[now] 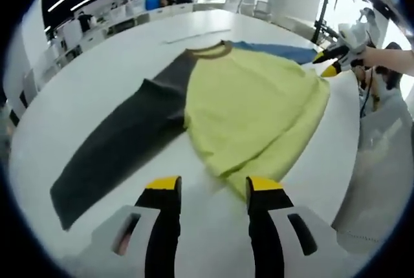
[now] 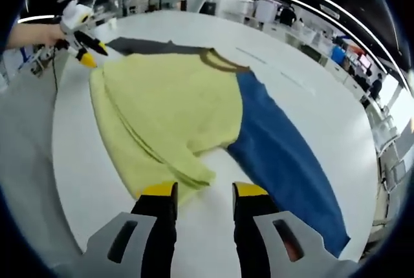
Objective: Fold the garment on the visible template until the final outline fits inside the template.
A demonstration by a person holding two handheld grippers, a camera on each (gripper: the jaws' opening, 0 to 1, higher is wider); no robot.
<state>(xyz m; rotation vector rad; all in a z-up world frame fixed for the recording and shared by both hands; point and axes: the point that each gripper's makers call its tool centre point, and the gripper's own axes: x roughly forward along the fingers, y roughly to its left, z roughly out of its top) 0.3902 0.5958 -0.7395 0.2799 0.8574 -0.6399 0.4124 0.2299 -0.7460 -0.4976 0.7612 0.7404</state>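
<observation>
A long-sleeved shirt lies flat on the white round table [image 1: 97, 77]. Its body [image 1: 252, 106] is yellow-green with an olive collar [image 1: 208, 50]; one sleeve is dark grey [image 1: 116, 142], the other blue [image 2: 284, 161]. My left gripper [image 1: 213, 187] stands open just short of a hem corner [image 1: 236, 184], nothing between its jaws. In the right gripper view it hovers by the far hem corner [image 2: 90, 52], held by a hand. My right gripper [image 2: 204, 192] is open just before the rumpled near corner [image 2: 191, 178]; in the left gripper view it hangs at the shirt's far edge [image 1: 328, 63].
A thin pale strip [image 1: 197, 35] lies on the table beyond the collar. The table edge [image 1: 349, 181] runs close to the hem side, where a person stands. Desks, chairs and screens [image 2: 336, 52] ring the room behind. Bare tabletop surrounds both sleeves.
</observation>
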